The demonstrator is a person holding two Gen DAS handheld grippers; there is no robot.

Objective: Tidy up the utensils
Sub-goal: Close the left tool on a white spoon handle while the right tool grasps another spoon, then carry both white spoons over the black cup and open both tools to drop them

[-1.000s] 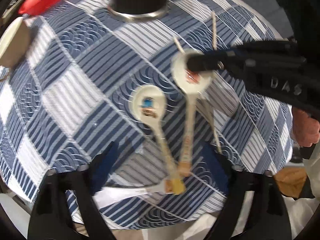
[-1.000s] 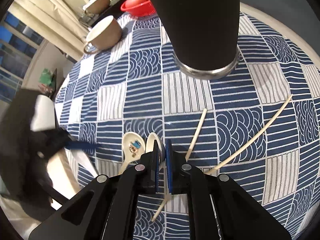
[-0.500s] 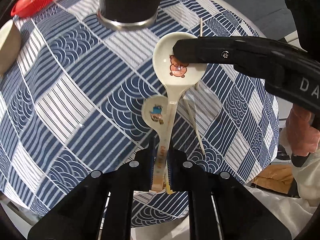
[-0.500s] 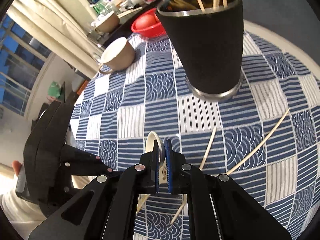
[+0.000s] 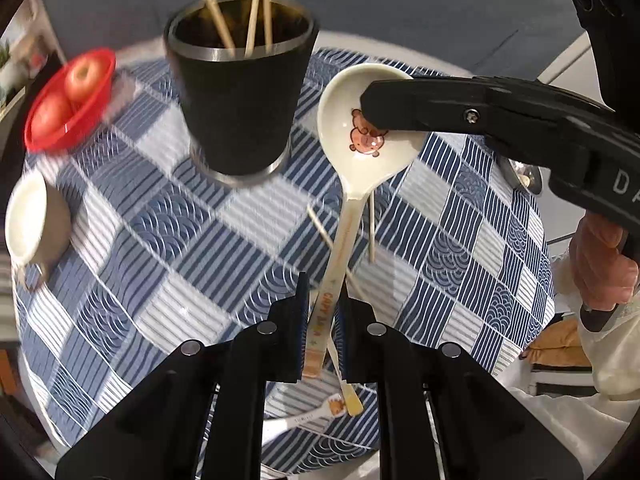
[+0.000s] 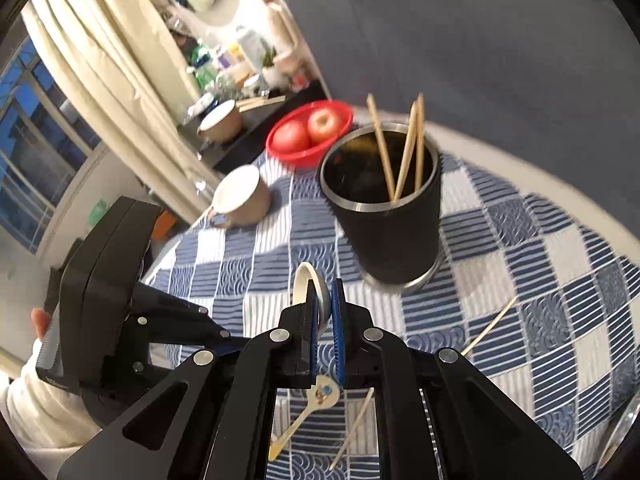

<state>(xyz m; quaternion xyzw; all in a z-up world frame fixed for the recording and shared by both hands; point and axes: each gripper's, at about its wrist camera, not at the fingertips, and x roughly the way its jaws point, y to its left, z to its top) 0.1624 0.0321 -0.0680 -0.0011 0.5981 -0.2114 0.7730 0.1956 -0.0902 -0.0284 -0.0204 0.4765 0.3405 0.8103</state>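
A white ceramic spoon (image 5: 368, 148) with a bear print hangs in the air, held at both ends. My left gripper (image 5: 322, 320) is shut on its printed handle. My right gripper (image 5: 374, 114) pinches the rim of the bowl, seen edge-on as the spoon bowl (image 6: 302, 284) between the shut right gripper (image 6: 325, 308). The black utensil cup (image 5: 240, 100) stands behind with three chopsticks (image 5: 254, 16) in it. On the cloth below lie a second spoon (image 6: 324, 394) and loose chopsticks (image 6: 488, 328). The left gripper's body (image 6: 108, 300) shows at the left.
A red bowl (image 6: 308, 132) holding two apples sits behind the cup (image 6: 388, 216), and a beige mug (image 6: 240, 196) stands to its left. The round table (image 5: 120, 220) has a blue checked cloth. A third spoon's handle (image 5: 304, 420) lies near the front edge.
My left gripper closed on the bear spoon's handle. Both grippers rose with the spoon, lifting it off the cloth; the cup's open mouth has come into view.
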